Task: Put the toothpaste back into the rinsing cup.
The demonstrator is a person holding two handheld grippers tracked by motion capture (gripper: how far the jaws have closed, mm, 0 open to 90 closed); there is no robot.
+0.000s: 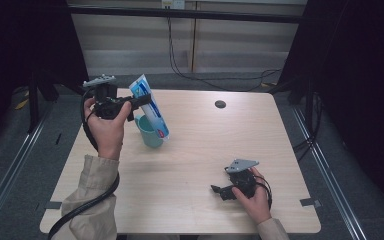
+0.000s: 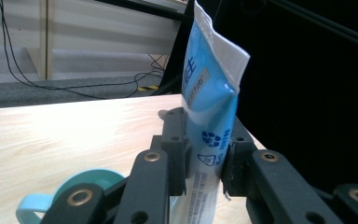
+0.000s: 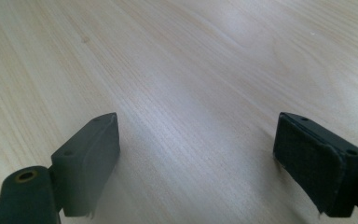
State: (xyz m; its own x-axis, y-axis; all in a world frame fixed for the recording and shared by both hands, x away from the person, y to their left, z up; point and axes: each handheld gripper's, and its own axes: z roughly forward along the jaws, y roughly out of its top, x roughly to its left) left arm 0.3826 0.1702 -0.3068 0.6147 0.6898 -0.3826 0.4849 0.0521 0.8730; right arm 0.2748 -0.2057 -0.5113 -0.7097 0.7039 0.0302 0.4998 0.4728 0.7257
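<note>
You've got the toothpaste tube [image 1: 150,106] clamped in your left gripper [image 1: 139,101], fingers [image 2: 175,149] pressed on both sides of it approx. mid-body, crimped flat end up. Pickup looks done. In the high view the tube hangs tilted, cap end down and toward the right, right at the teal mug [image 1: 150,132], which stands on the table [image 1: 205,150] near its back-left part. Can't tell from that view whether the cap end is already inside the rim or just in front of it; the left gripper view puts the mug rim [image 2: 91,179] low and to the left of the tube, w/ the tube's bottom cut off by the frame edge.

So, my read: grasp and carry done, drop into the mug not yet finished, since the fingers are clamped tight and the tube isn't resting on its own. What's left, prob.: line the cap end up over the mug opening, lower it in, then let go so it leans on the rim.

Your right gripper [image 1: 219,190] sits low at the front-right of the table, well apart from the mug, fingers [image 3: 91,158] wide apart w/ nothing but bare wood between them. It's idle, no part in this step as far as I can judge.
</note>
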